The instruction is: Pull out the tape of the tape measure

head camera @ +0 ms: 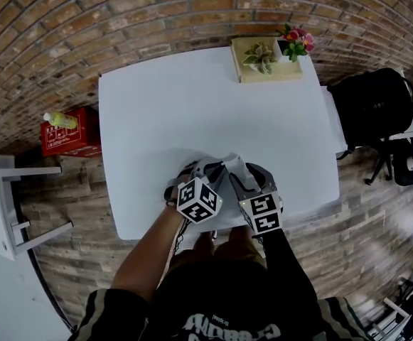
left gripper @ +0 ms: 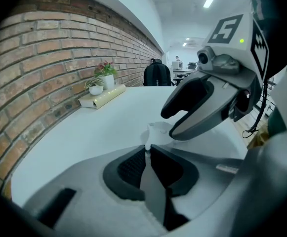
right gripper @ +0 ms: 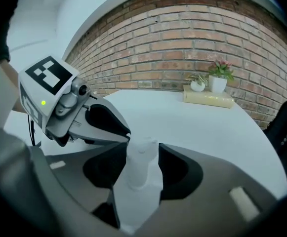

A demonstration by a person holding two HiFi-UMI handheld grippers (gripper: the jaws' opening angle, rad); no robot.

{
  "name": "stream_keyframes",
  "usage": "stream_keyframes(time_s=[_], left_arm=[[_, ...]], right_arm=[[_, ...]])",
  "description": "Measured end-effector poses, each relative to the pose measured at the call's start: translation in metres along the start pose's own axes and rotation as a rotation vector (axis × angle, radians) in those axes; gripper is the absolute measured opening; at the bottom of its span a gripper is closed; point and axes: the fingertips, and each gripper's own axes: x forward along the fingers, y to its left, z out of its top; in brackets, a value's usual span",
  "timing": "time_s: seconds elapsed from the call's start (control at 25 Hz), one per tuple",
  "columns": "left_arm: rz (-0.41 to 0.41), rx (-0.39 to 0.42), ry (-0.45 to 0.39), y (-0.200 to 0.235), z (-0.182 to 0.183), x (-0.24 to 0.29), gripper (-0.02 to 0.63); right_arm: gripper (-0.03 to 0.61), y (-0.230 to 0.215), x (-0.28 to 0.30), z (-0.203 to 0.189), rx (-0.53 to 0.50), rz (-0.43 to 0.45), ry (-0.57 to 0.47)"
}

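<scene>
1. A person stands at the near edge of a white desk [head camera: 156, 112] and holds a gripper in each hand.
2. The tape measure [right gripper: 140, 168] is small and white. It is over the desk close to that near edge, right between the two grippers. I cannot tell if it touches the desk.
3. The right gripper [right gripper: 142, 154] is closed on the tape measure, with one jaw on each side of its body.
4. The left gripper [left gripper: 146, 149] has its jaws squeezed together. A thin white bit is pinched at their tips. It looks like the end of the tape [left gripper: 146, 141].
5. The two grippers are tip to tip. The left gripper's tips touch the tape measure.
6. Both grippers point away from the person and lean in toward each other.
7. At the far end of the desk lies a flat tan box [head camera: 266, 74], next to the brick wall [head camera: 121, 20].
8. On the tan box stand a small green plant [head camera: 261, 55] in a white bowl and a white pot [head camera: 286, 48] with pink flowers.
9. On the wooden floor [head camera: 377, 233], left of the desk, sits a red box [head camera: 71, 137]. A yellow-green bottle [head camera: 59, 120] lies on top of it.
10. Right of the desk there is a black backpack [head camera: 373, 105].
</scene>
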Motion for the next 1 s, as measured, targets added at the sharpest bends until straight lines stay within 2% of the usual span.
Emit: stream_keyframes(time_s=[0.08,0.2,0.48,0.56,0.64,0.76,1.0], left_arm=[[0.0,0.003,0.0,0.0,0.0,0.0,0.042],[0.006,-0.001,-0.001,0.001,0.001,0.001,0.043],[0.006,-0.005,-0.002,0.002,0.0,0.001,0.043],[0.007,-0.009,-0.002,0.002,0.0,0.001,0.043],[0.009,-0.01,-0.002,0.003,0.0,0.001,0.043],[0.022,0.001,0.006,0.004,0.0,0.002,0.044],[0.044,-0.004,0.014,0.005,0.001,0.002,0.043]], right_arm=[[0.199,-0.002,0.006,0.004,-0.018,0.012,-0.001],[0.202,-0.005,0.012,0.002,-0.018,0.041,0.013],[0.27,0.004,0.013,-0.005,-0.041,0.13,0.062],[0.278,0.005,0.017,-0.011,-0.071,0.112,0.086],[0.255,0.001,0.02,-0.017,-0.089,0.071,0.109],[0.241,-0.001,0.022,-0.019,-0.077,0.03,0.106],[0.238,-0.002,0.022,-0.018,-0.066,0.009,0.108]])
